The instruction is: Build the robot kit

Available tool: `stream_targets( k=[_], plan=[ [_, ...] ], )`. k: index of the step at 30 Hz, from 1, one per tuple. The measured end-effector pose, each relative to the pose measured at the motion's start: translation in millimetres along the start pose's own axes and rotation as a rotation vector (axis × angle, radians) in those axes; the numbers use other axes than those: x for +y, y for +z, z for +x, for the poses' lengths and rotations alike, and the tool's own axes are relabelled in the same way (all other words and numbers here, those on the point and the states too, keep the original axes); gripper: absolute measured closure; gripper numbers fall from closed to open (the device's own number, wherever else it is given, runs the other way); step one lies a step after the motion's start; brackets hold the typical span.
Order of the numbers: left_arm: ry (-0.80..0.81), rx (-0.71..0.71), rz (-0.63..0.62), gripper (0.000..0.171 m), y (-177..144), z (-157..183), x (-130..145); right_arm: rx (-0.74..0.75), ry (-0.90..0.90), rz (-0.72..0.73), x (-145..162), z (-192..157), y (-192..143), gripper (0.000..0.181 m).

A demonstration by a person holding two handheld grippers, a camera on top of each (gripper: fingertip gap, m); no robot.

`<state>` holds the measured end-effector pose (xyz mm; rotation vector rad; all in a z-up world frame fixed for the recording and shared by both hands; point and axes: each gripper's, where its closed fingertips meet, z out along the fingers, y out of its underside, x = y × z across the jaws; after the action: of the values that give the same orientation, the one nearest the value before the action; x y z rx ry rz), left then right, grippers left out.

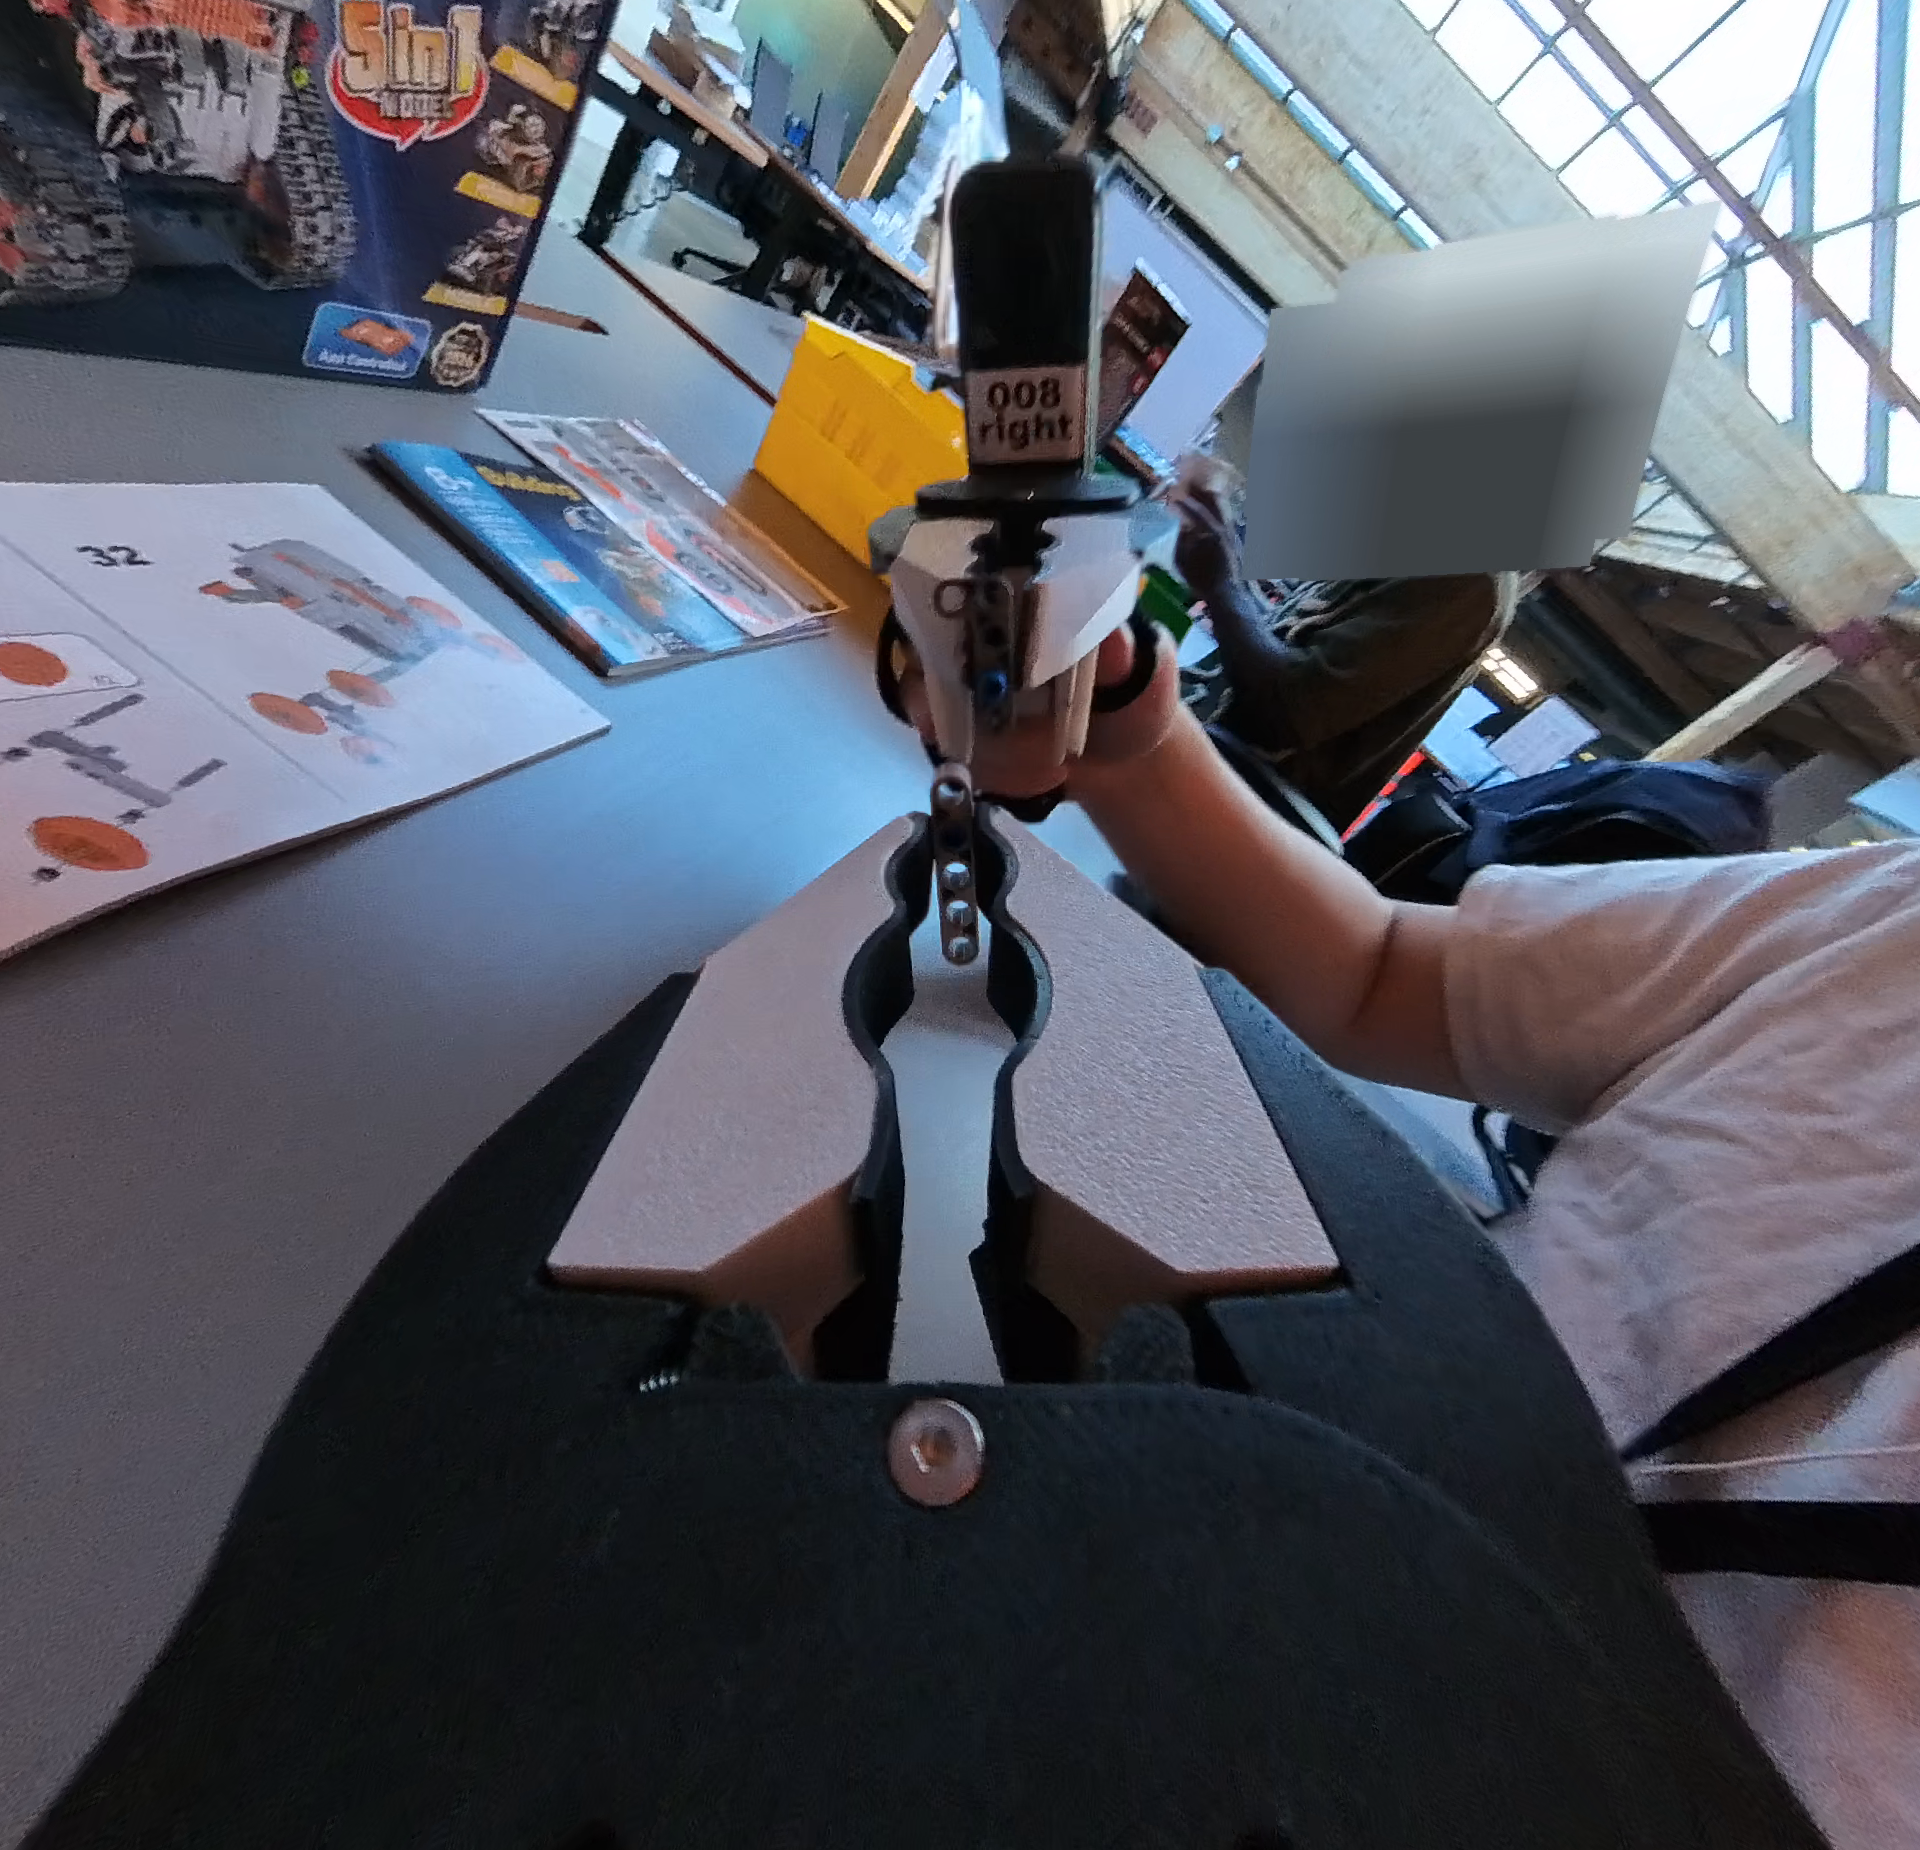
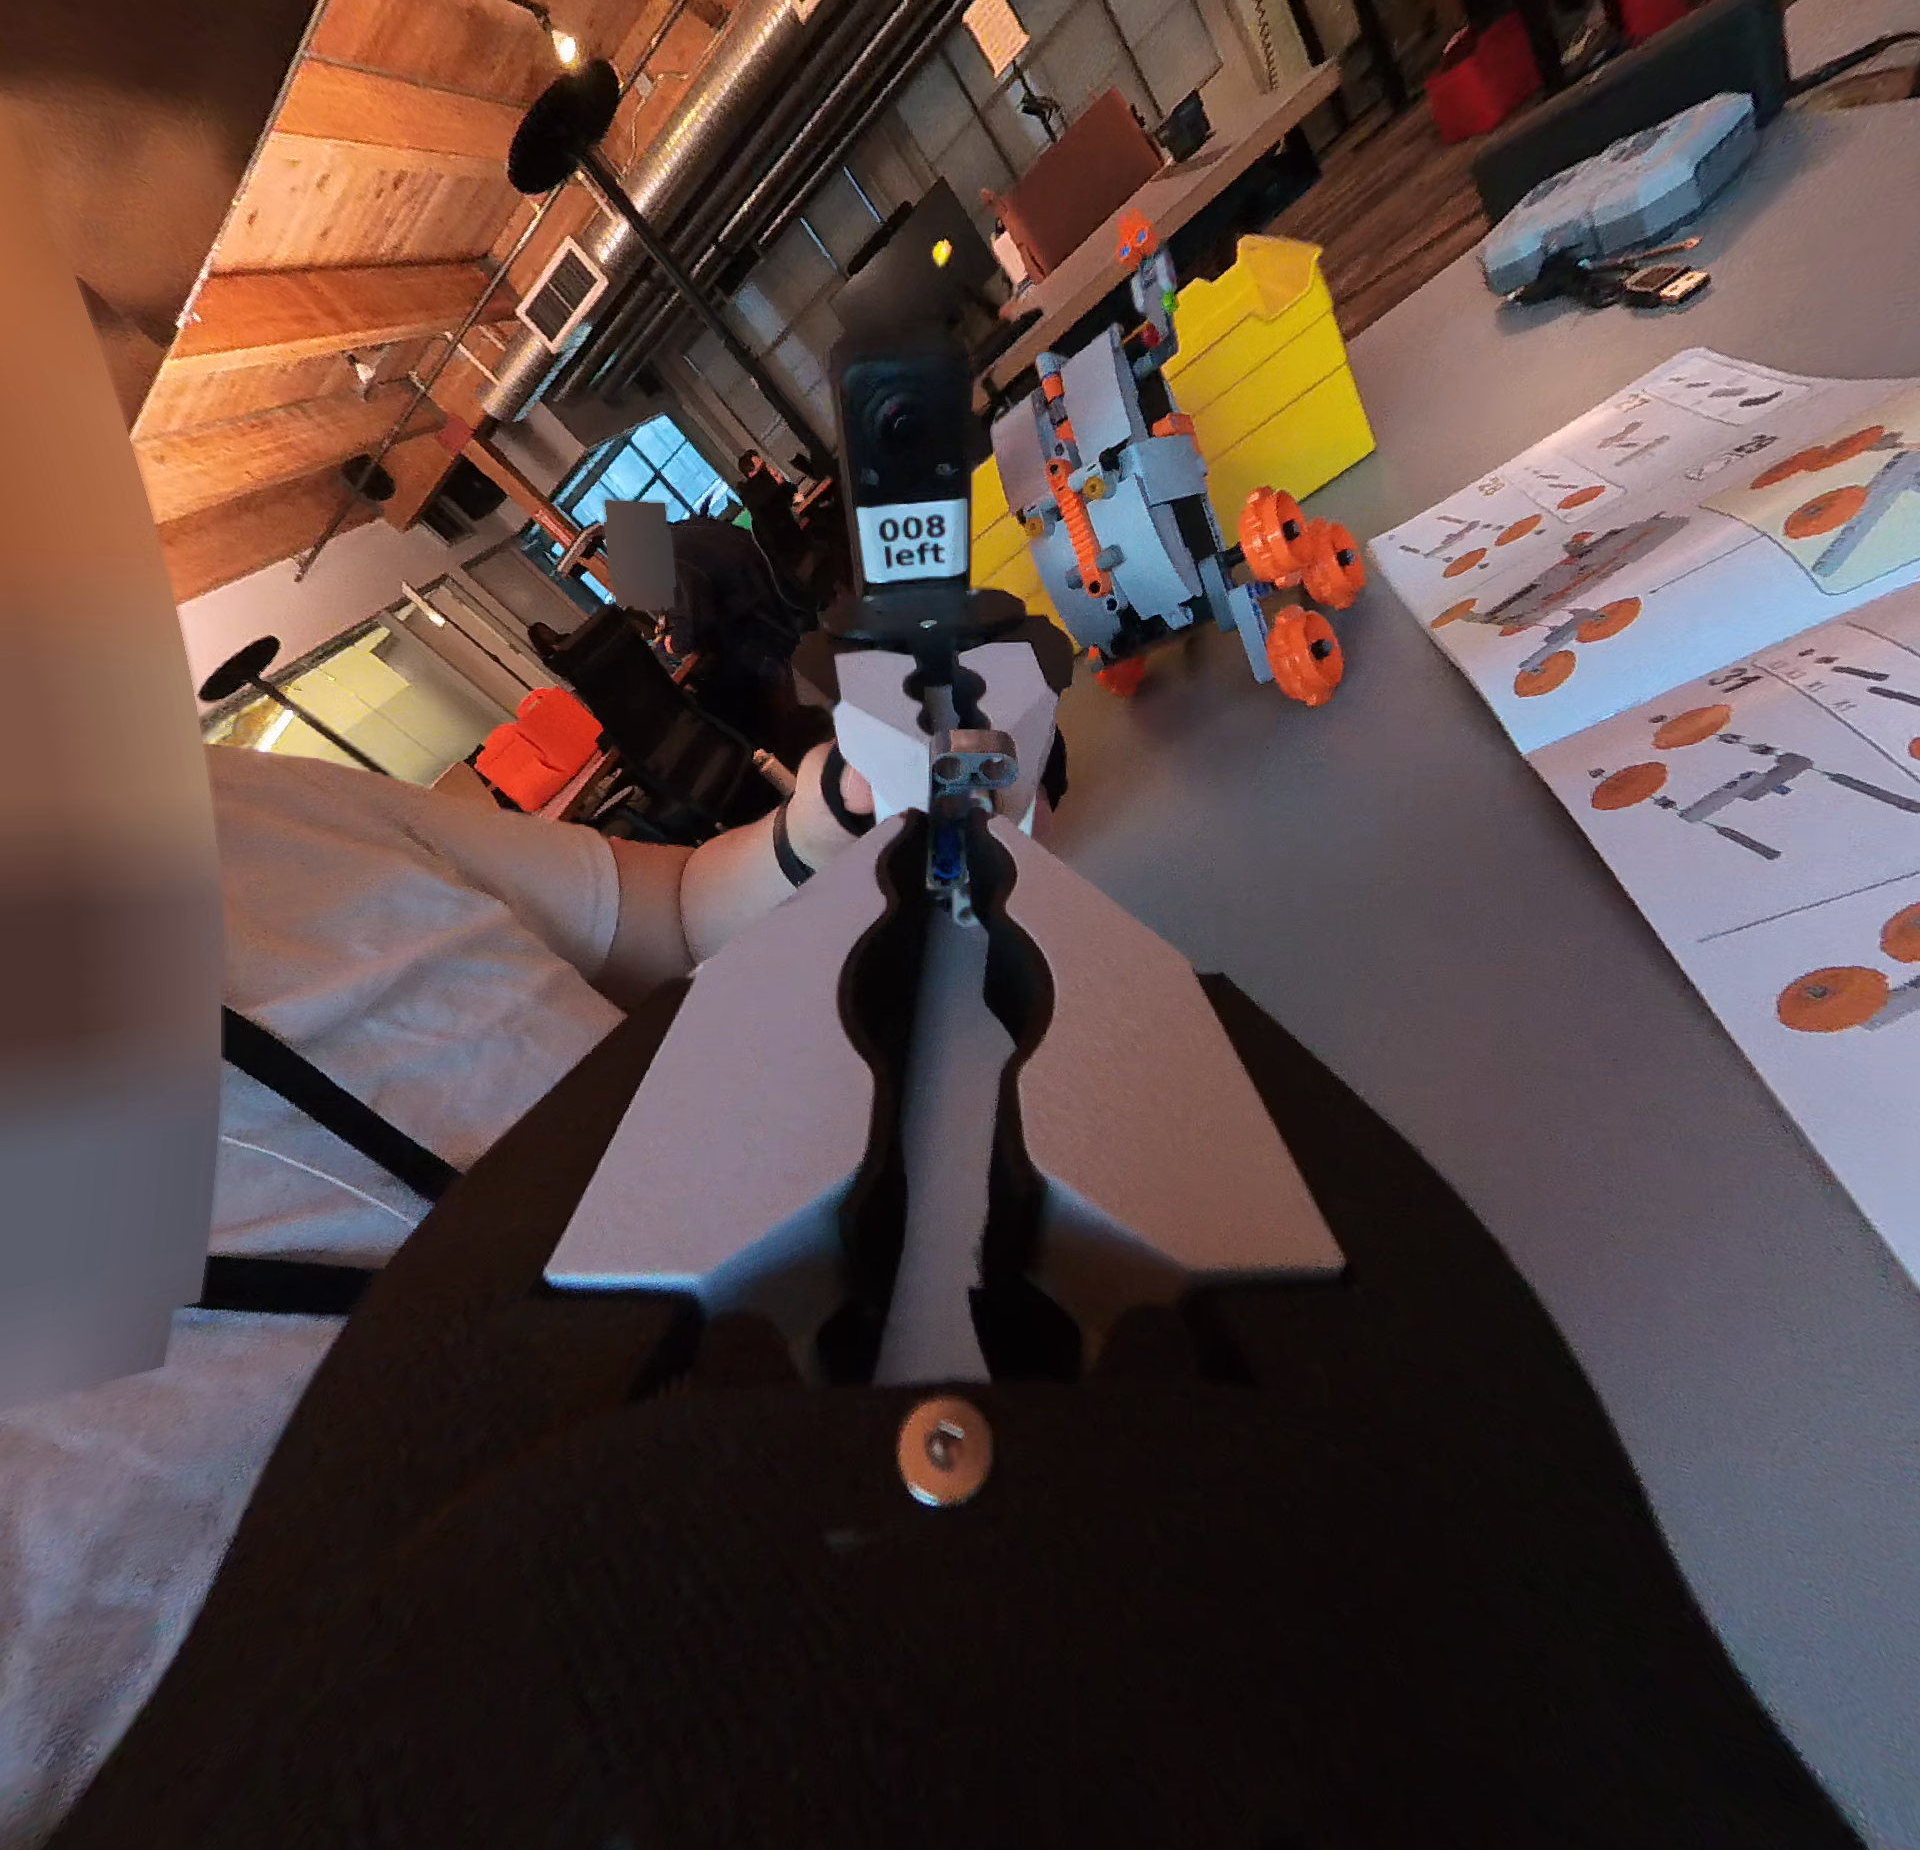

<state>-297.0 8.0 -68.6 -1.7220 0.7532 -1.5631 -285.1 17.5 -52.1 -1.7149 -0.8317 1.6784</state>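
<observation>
My left gripper (image 1: 954, 836) is shut on a small grey beam with holes (image 1: 957, 891), held above the grey table (image 1: 312, 1073). My right gripper (image 2: 948, 836) is shut on a thin grey beam carrying a blue pin (image 2: 943, 862). The two grippers face each other tip to tip. In the left wrist view the right gripper (image 1: 975, 746) and its beam (image 1: 987, 647) are just beyond my piece. In the right wrist view the left gripper (image 2: 961, 792) shows its beam end-on (image 2: 974, 767). The two pieces meet at the tips; I cannot tell whether they are joined.
An open instruction booklet (image 1: 260, 678) (image 2: 1714, 657) lies on the table. A toy box (image 1: 260, 138) stands behind it, with a second booklet (image 1: 613, 543) beside it. A yellow bin (image 2: 1268, 387) and a part-built grey model with orange wheels (image 2: 1164, 533) stand farther off. Both grippers' tips are close together, under 4 cm apart.
</observation>
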Motion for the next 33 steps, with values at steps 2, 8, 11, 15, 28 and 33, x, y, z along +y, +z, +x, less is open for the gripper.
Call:
stream_targets(
  k=[2,8,11,15,28,33],
  plan=[
    [-0.023,0.045,0.017,0.167,1,5,-2,-0.008,0.02,0.044,-2,-1,4,0.174],
    [-0.043,0.089,0.054,0.167,2,8,-6,-0.02,0.023,0.095,-7,-3,9,0.175],
    [-0.03,0.082,0.072,0.167,0,7,-9,-0.025,0.025,0.083,-6,-4,11,0.174],
    [-0.011,0.077,0.094,0.167,-1,7,-12,-0.027,0.028,0.081,-4,-3,13,0.174],
    [-0.012,0.087,0.079,0.167,-1,9,-10,-0.023,-0.013,0.053,3,-3,14,0.174],
    [-0.011,0.085,0.076,0.167,-2,8,-10,-0.01,-0.04,0.083,1,-2,14,0.175]
  ],
)
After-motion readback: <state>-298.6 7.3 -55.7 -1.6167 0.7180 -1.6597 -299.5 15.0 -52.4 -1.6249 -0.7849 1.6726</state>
